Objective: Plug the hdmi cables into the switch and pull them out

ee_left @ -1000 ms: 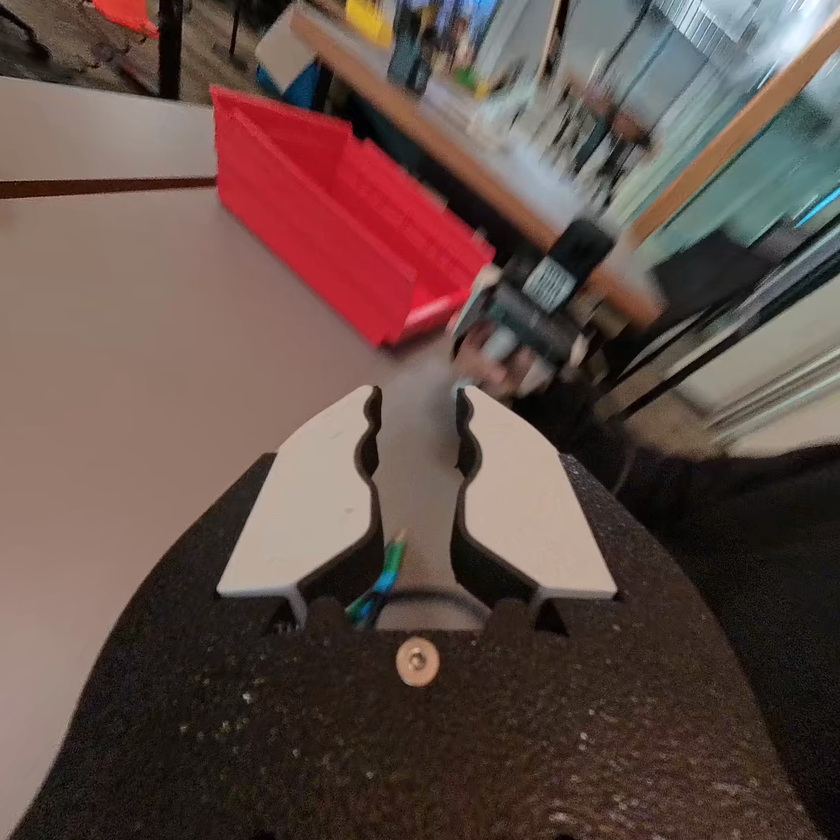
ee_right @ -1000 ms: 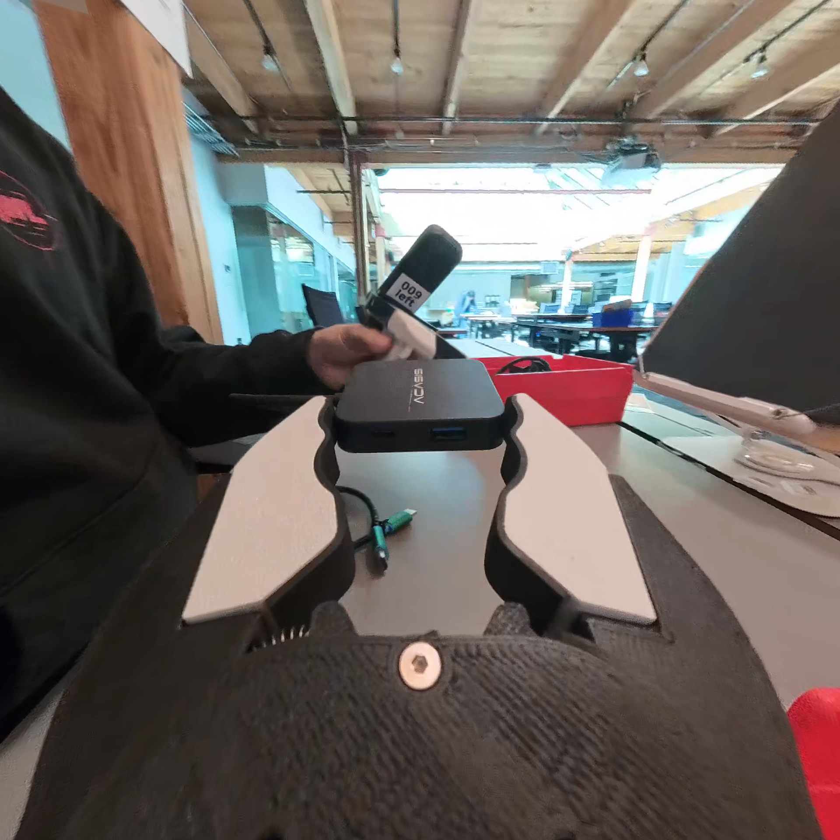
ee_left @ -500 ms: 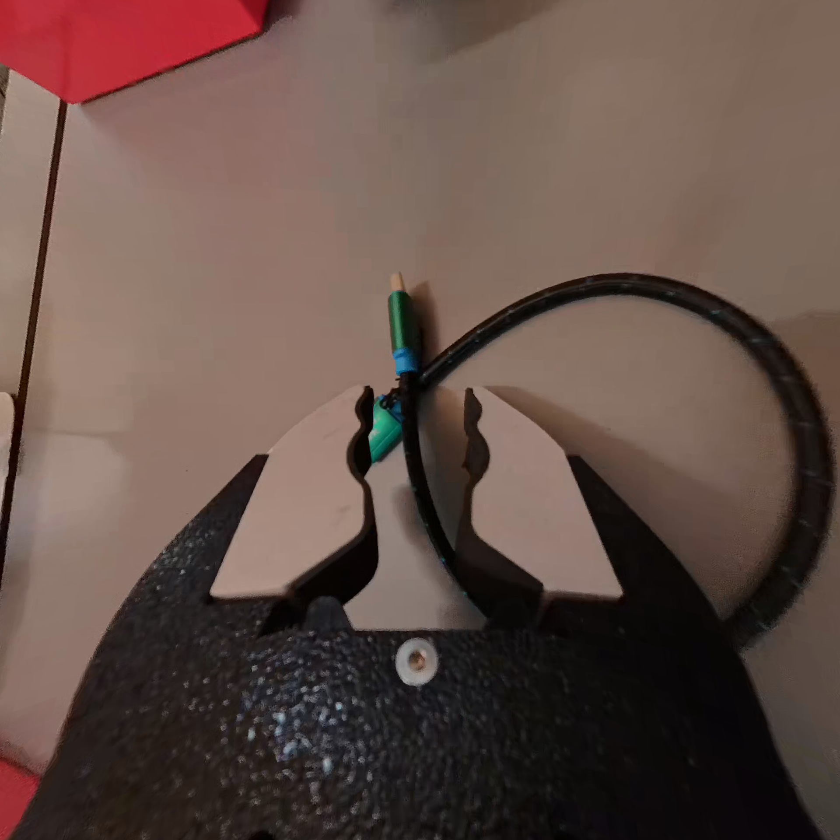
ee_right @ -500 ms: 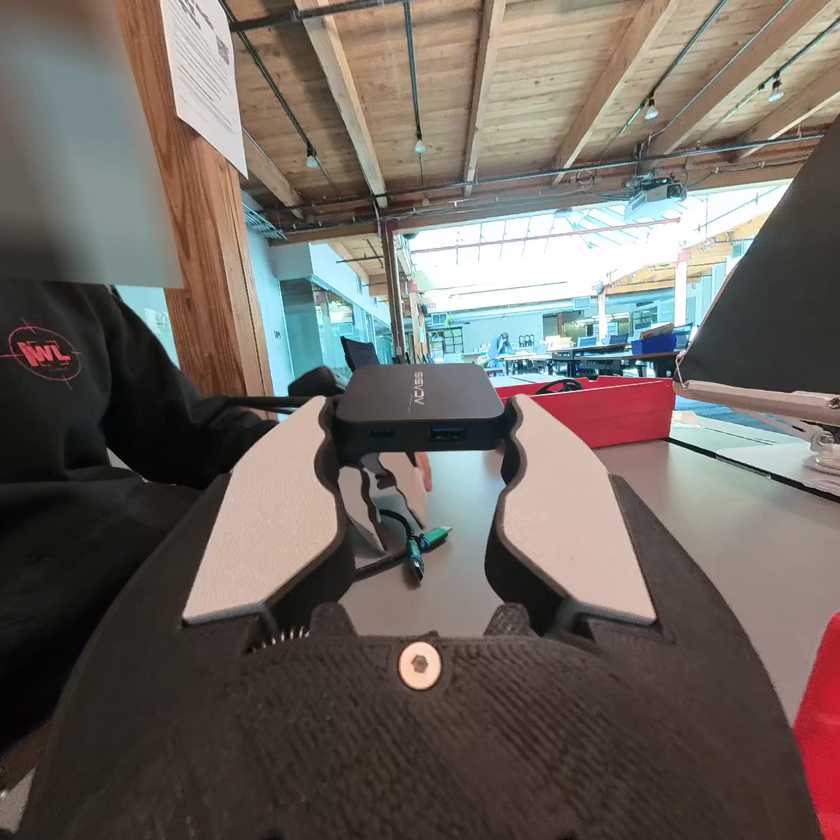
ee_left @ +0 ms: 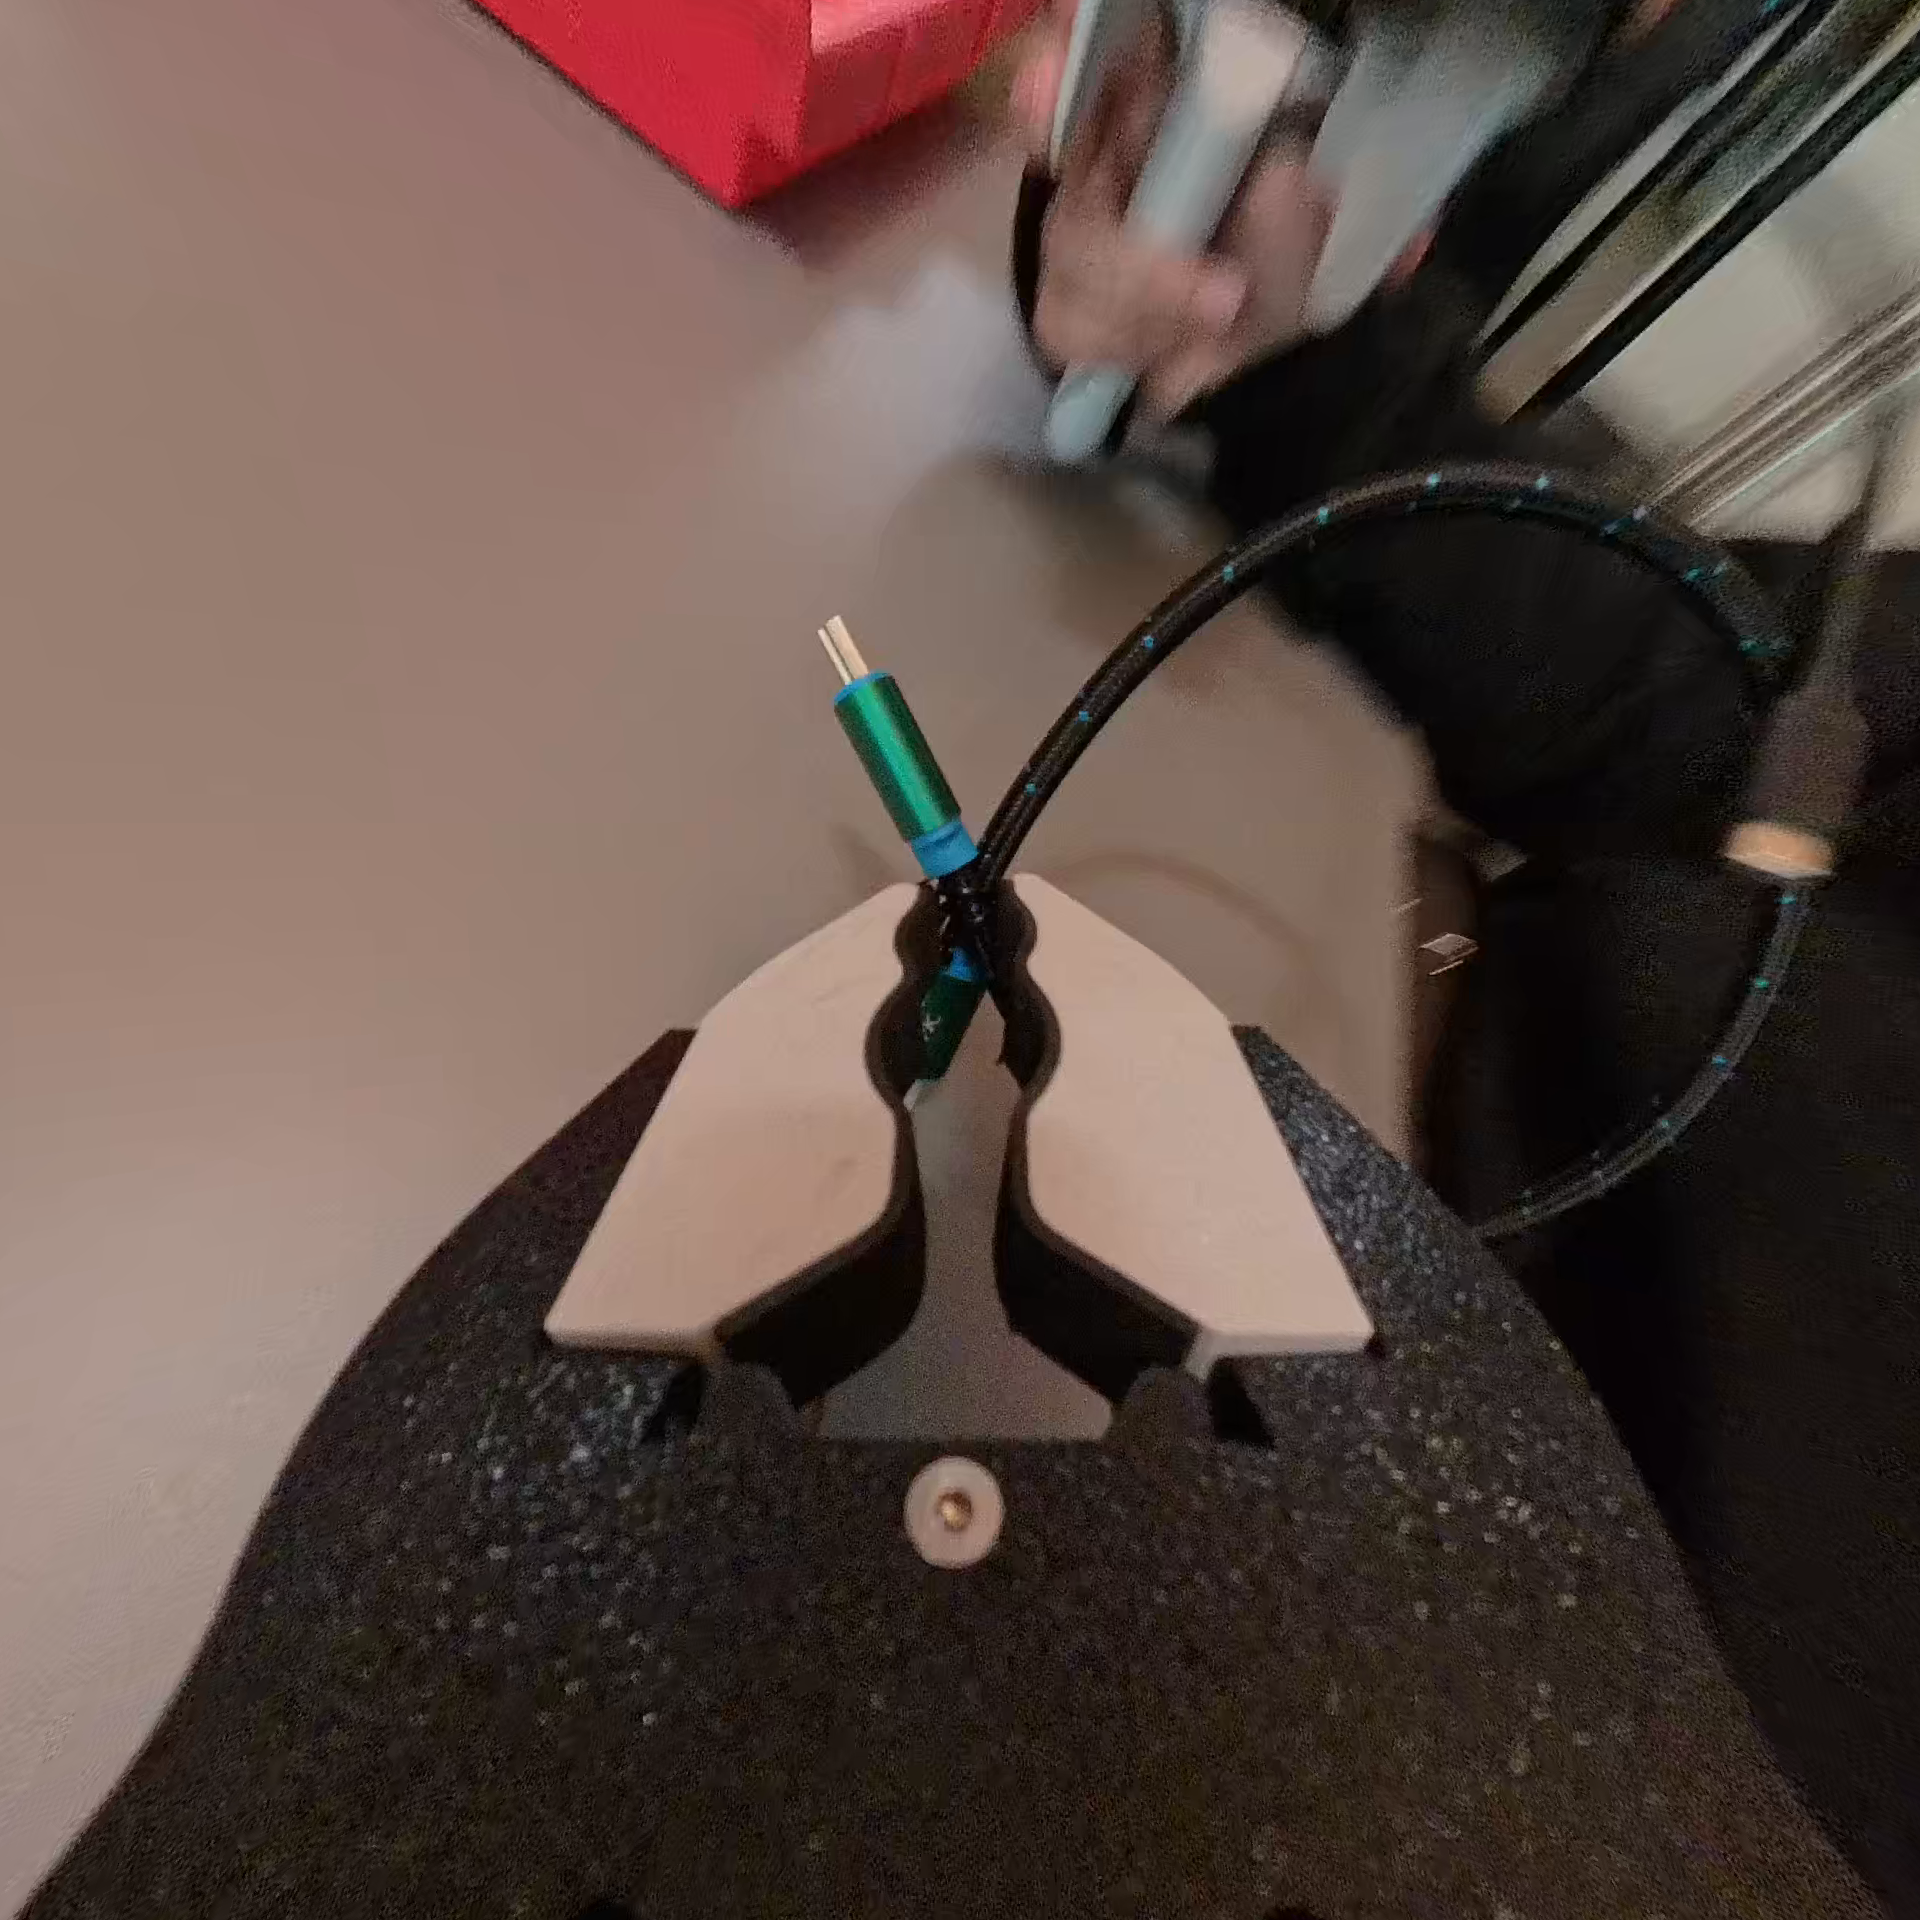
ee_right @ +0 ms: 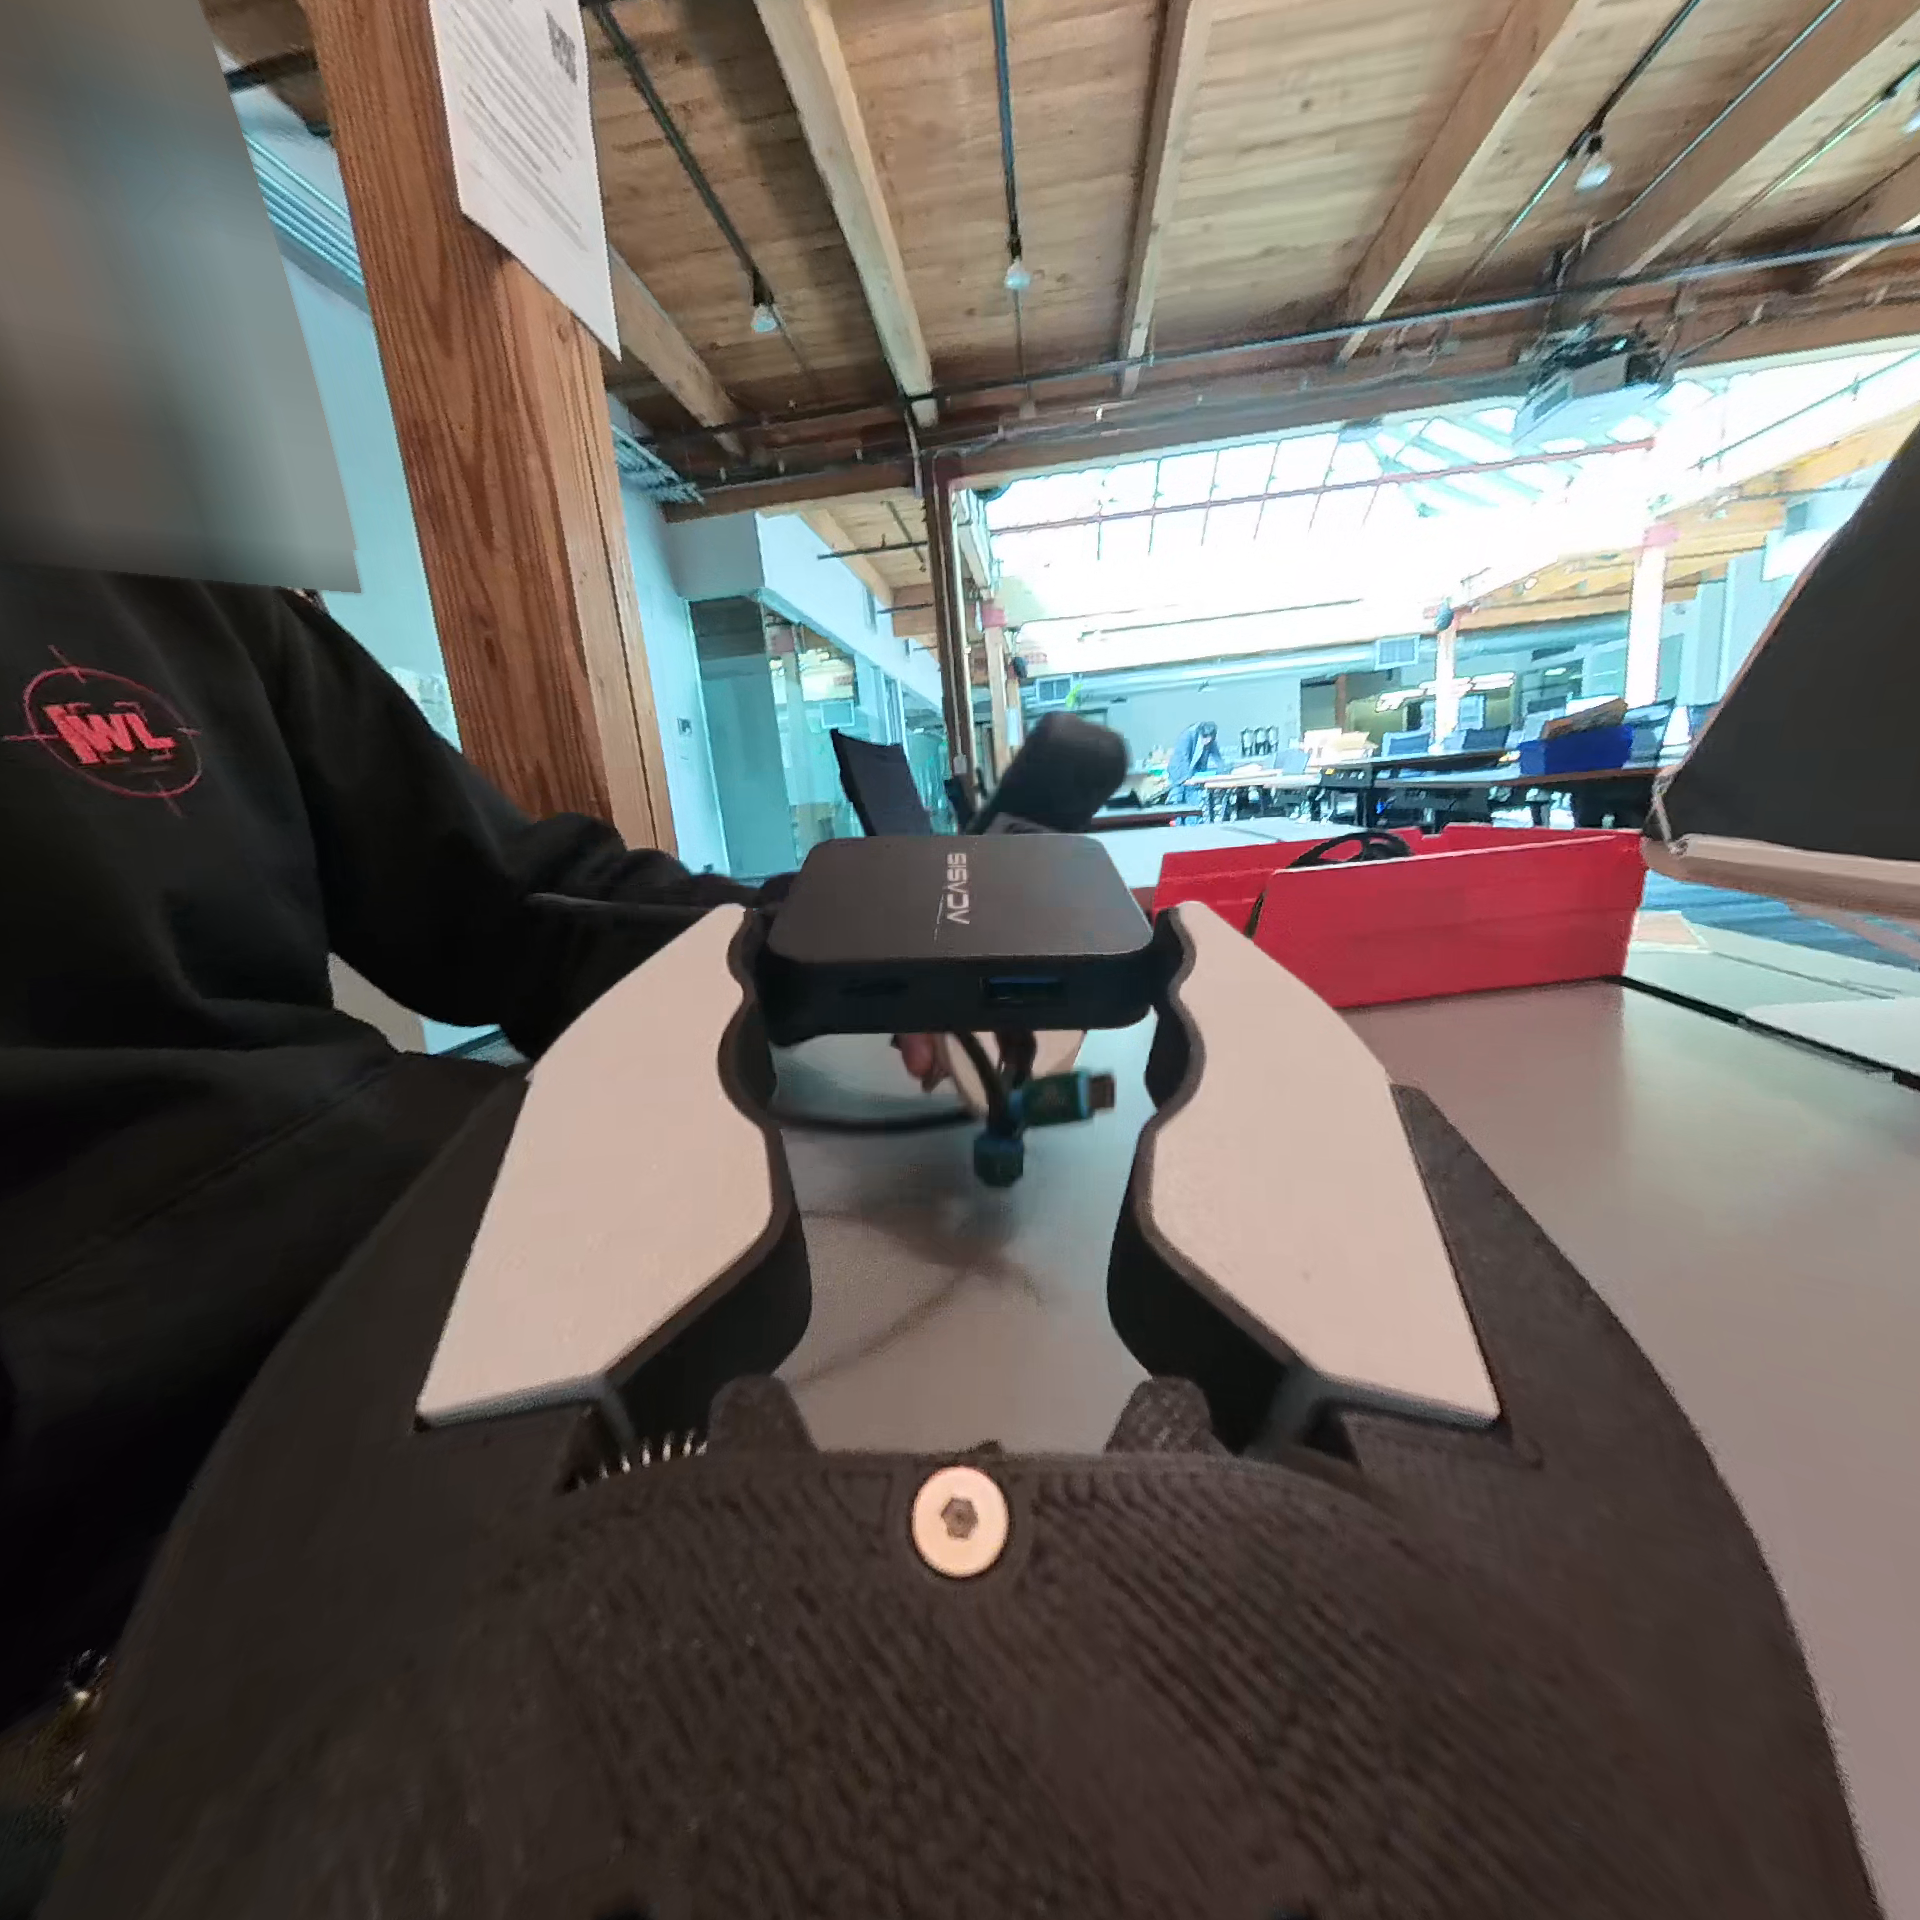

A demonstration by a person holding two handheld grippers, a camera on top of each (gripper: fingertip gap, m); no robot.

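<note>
My left gripper [ee_left: 964,902] is shut on the black braided cable [ee_left: 1143,655] where its two ends cross. One green plug [ee_left: 896,764] sticks out past the fingertips with its metal tip up; a second green plug [ee_left: 945,1013] lies between the fingers. The cable loops off to the right. My right gripper [ee_right: 958,940] is shut on the black switch [ee_right: 956,904] and holds it level above the table, ports facing the camera. Below the switch, the left gripper's fingertips [ee_right: 961,1060] and the green plugs [ee_right: 1060,1096] show over the table.
A red bin [ee_right: 1444,904] stands on the grey table [ee_right: 1610,1195] behind the switch; it also shows in the left wrist view [ee_left: 748,83]. A person in a black sweatshirt [ee_right: 260,883] sits at the left. The other hand and gripper [ee_left: 1153,229] are blurred at top right.
My left gripper has closed on the crossed cable ends and lifted them off the table. The right gripper still holds the switch, tilted slightly lower.
</note>
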